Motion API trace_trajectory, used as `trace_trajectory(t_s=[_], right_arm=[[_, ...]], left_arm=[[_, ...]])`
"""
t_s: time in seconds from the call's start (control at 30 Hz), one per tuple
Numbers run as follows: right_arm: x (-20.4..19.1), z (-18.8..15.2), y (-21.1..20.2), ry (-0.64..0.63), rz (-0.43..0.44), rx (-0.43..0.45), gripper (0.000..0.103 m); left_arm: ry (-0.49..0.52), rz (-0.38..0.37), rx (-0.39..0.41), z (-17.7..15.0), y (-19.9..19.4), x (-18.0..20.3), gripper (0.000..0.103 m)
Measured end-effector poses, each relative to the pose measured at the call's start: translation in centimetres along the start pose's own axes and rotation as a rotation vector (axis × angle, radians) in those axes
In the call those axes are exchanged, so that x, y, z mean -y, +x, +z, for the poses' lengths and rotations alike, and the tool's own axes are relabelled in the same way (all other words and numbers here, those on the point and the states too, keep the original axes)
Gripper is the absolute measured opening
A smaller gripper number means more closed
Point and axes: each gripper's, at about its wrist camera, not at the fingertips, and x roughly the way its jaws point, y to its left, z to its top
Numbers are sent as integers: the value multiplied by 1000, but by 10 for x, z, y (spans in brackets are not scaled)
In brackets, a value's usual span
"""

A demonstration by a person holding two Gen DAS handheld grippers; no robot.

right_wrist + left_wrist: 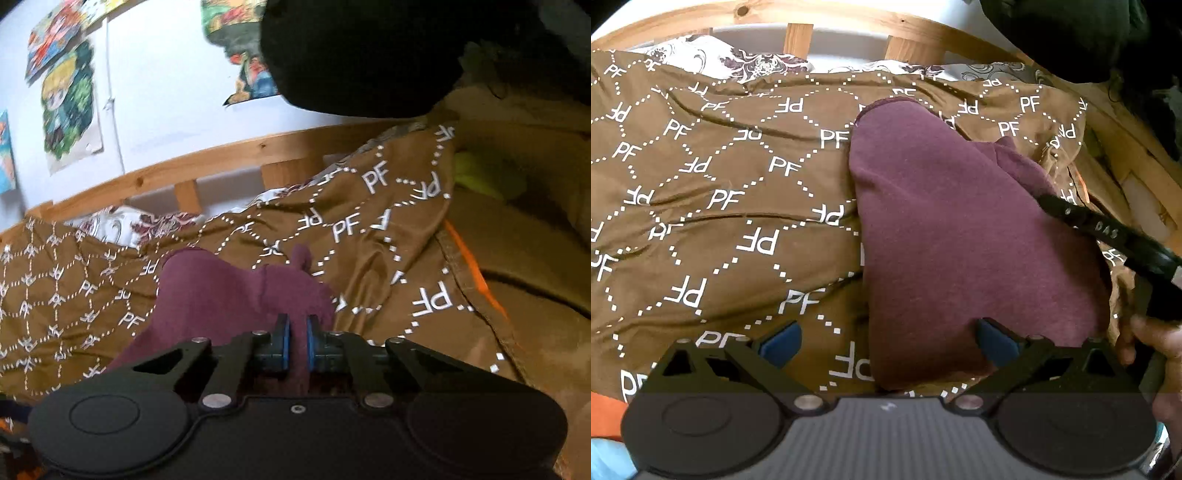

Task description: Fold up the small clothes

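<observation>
A small maroon garment [960,236] lies flat on a brown bedspread [720,206] printed with white "PF" letters. My left gripper [890,343] hangs open over its near edge, the right blue pad over the cloth and the left pad over the spread. In the right wrist view the same maroon garment [229,291] runs away from me, and my right gripper [297,343] is shut on a pinch of its near edge, cloth showing between the blue pads. The right gripper's black finger [1108,229] also reaches onto the garment's right side in the left wrist view.
A wooden bed rail [798,37] and a patterned white pillow [738,61] lie beyond the spread. A hand [1152,339] shows at the right. A dark shape [369,55] hangs overhead. Posters [70,96] cover the wall. An orange strip [472,273] edges the spread.
</observation>
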Motion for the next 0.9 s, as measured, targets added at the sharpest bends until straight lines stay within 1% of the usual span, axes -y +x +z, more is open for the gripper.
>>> trace_trajectory(t_s=[0.1,0.2,0.33,0.43,0.53,0.63,0.67,0.7,0.77,0.83,0.9], right_arm=[[3,-6,5,8,-4,-19,9],[10,-6,5,45,3,-21,10],[13,-6,4,58,4,-21,13],[15,-6,3,71,10,-23,19],[18,-5,-4,86,14,-18,27],[22,-4,-13,97,20,-13,37],[23,-3,-15,102,22,-16,49],[25,-3,-18,110,27,-18,64],[28,-2,-25,125,39,-13,77],[30,0,-32,135,51,-14,81],[32,2,-40,146,62,-20,96]], left_arm=[[1,4,0,0,0,1,102],[3,7,5,-1,0,2,102],[-12,11,5,-4,0,2,102],[-16,20,5,-5,0,3,102],[-7,33,9,-5,-2,5,102],[-7,40,10,-4,-2,7,102],[-10,41,10,-4,-2,7,102],[-12,42,10,-4,-2,7,102],[-15,43,11,-4,-3,8,102],[-21,41,12,-4,-5,8,102],[-14,37,11,-5,-6,8,102]])
